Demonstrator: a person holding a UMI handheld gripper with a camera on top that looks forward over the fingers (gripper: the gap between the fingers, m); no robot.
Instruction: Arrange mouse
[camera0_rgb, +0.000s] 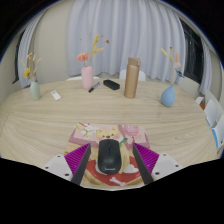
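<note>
A black mouse (108, 154) is seen between the open claw (108, 172) fingers on a mat (92, 133), bare table (60, 125) stretching beyond toward vases (169, 96).

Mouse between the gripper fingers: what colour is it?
Black; the mouse shows in the gripper view, lying on a cartoon-printed mouse pad.

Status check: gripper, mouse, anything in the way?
Gripper open, fingers either side of black mouse. Mouse resting on cartoon mouse pad. Nothing blocking; vases well beyond.

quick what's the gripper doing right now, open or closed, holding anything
Gripper: open, holding nothing; the black mouse lies on the mouse pad between the fingers.
</note>
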